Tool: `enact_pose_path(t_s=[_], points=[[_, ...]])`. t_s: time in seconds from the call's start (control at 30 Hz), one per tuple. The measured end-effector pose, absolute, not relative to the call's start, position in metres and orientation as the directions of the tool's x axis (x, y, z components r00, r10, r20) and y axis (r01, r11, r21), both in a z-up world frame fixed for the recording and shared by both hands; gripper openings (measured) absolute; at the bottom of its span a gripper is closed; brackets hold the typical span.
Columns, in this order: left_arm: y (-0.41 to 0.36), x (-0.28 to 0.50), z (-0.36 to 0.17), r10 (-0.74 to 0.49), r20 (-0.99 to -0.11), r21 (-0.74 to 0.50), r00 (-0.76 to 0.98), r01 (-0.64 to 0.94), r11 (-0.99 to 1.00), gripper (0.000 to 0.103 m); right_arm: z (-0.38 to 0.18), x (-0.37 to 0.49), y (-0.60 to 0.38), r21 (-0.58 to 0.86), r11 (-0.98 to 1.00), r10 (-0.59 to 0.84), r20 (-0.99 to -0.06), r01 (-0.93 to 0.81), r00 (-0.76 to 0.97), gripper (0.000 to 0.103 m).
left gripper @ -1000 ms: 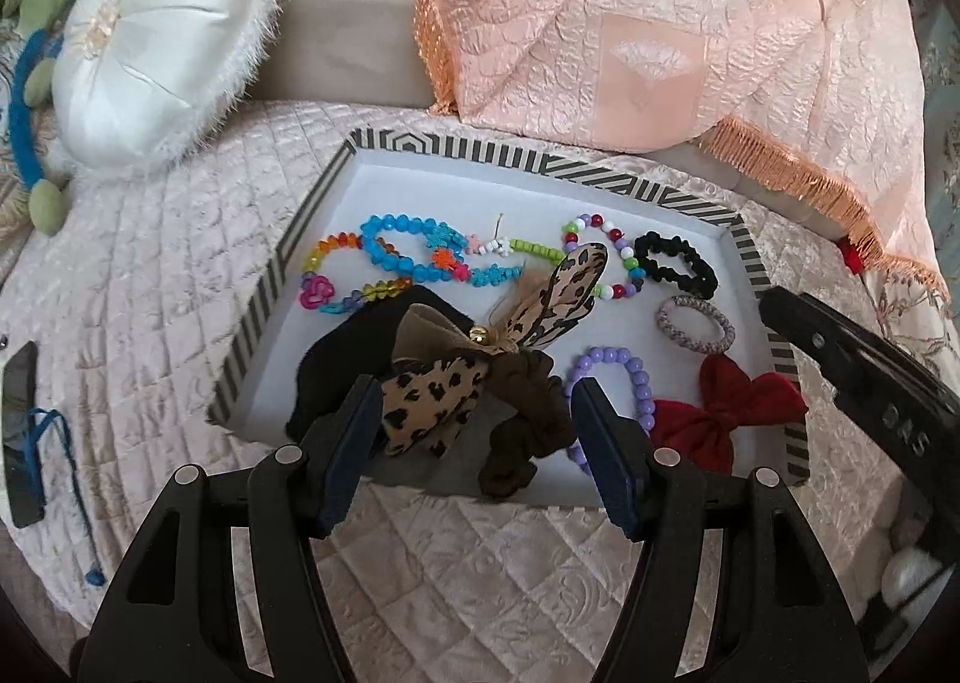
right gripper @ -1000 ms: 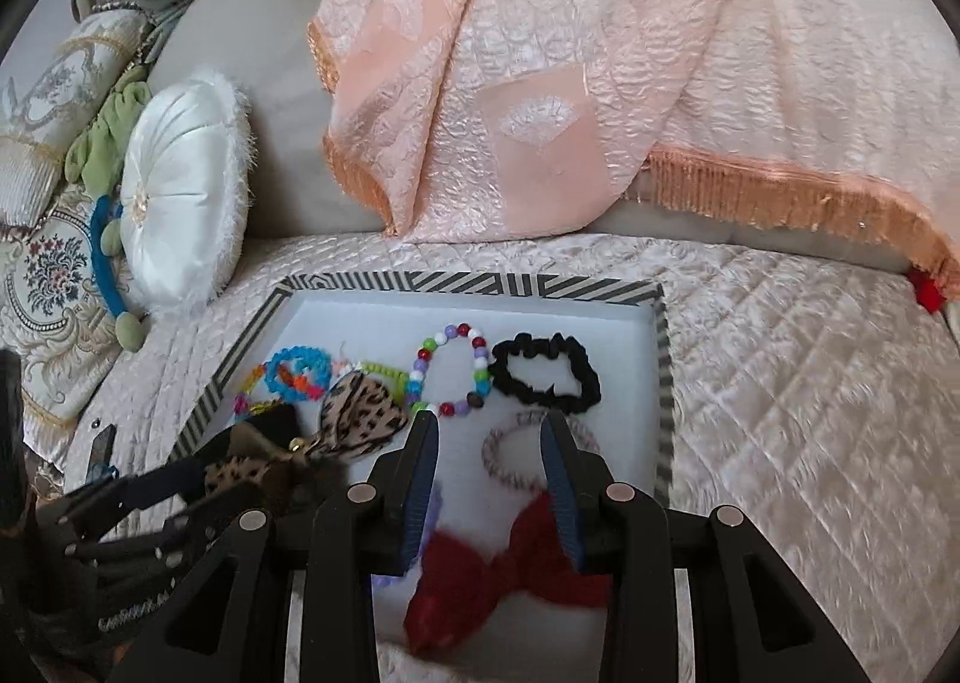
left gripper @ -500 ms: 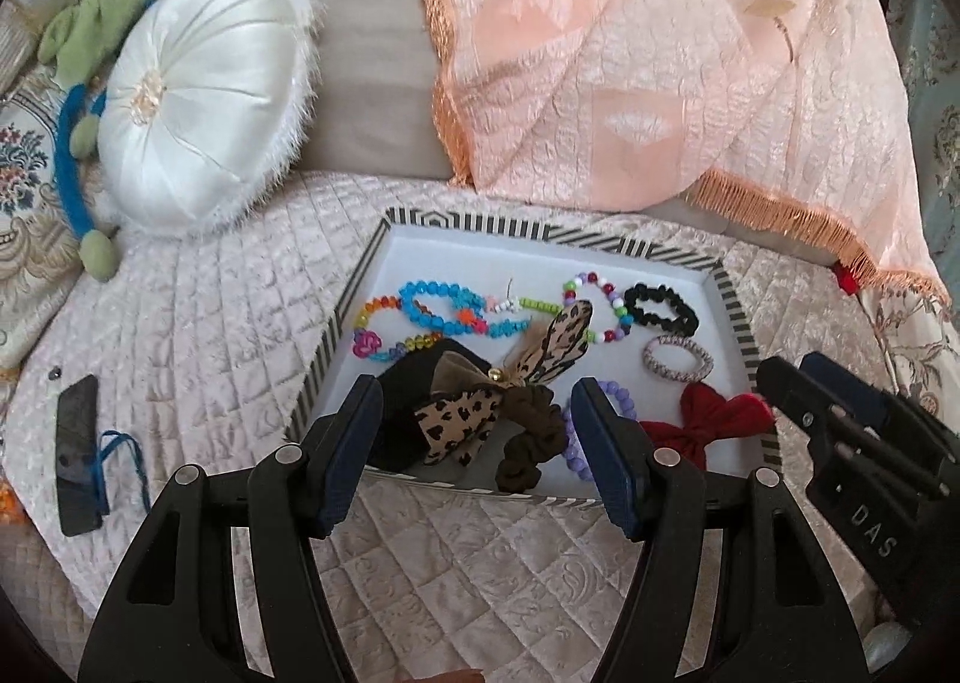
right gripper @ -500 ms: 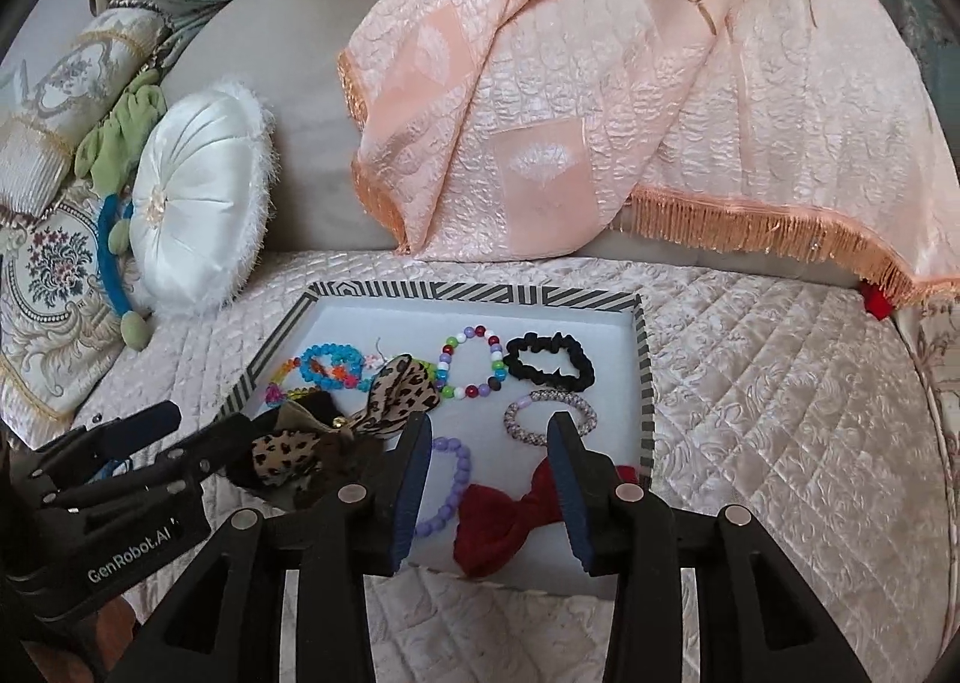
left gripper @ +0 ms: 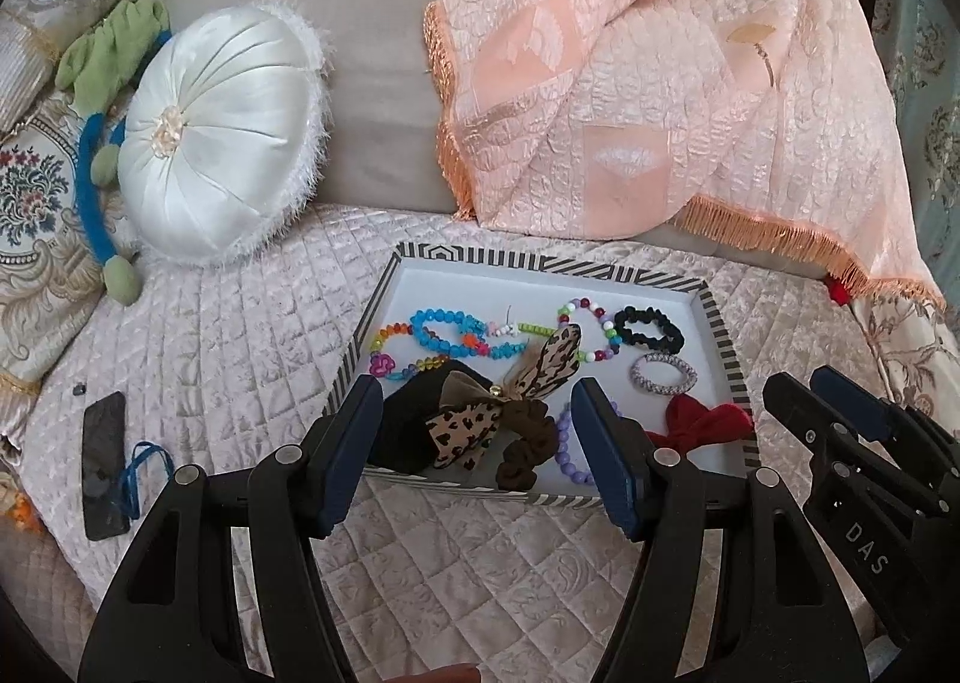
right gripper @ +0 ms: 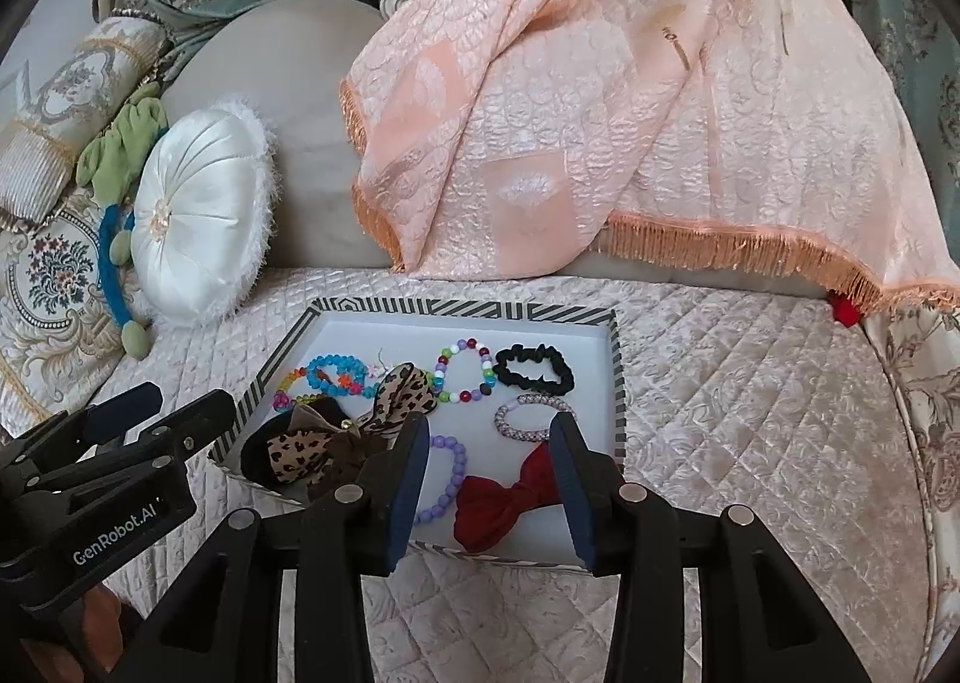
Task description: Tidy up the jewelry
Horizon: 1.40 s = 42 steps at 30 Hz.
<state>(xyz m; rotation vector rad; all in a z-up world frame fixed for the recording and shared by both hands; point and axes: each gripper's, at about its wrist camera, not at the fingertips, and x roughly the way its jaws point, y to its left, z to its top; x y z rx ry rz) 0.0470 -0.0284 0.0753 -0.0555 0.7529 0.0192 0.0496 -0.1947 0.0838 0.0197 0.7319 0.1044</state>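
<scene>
A striped-rim white tray (left gripper: 717, 323) (right gripper: 618, 383) lies on the quilted bed. It holds a leopard bow (left gripper: 462, 422) (right gripper: 300, 452) on a black scrunchie, a brown scrunchie (left gripper: 528, 443), a red bow (left gripper: 708, 422) (right gripper: 504, 503), a purple bead bracelet (right gripper: 447, 479), a blue bead bracelet (left gripper: 444, 332), a multicolour bead bracelet (right gripper: 465, 371), a black scrunchie (left gripper: 651, 326) (right gripper: 534, 374) and a silver band (left gripper: 663, 374). My left gripper (left gripper: 477, 431) is open and empty above the tray's near edge. My right gripper (right gripper: 489, 473) is open and empty, over the red bow side.
A white round cushion (left gripper: 222, 143) and a green and blue toy (left gripper: 102, 83) lie at the left. A peach fringed throw (left gripper: 660, 83) drapes over the backrest behind the tray. A dark phone-like slab (left gripper: 103, 461) with a blue loop lies at the left.
Both grippers have pulled back and up from the tray, which now looks smaller and farther. Both stay open and empty. The items in the tray have not moved.
</scene>
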Motion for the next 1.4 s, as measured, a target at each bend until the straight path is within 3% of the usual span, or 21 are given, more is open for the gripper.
enact_pose_path(t_s=[1.4], points=[[-0.032, 0.031, 0.089, 0.014, -0.665, -0.020, 0.747, -0.036, 0.999, 0.066, 0.090, 0.035, -0.189, 0.040, 0.995, 0.097, -0.674, -0.095, 0.732, 0.052]])
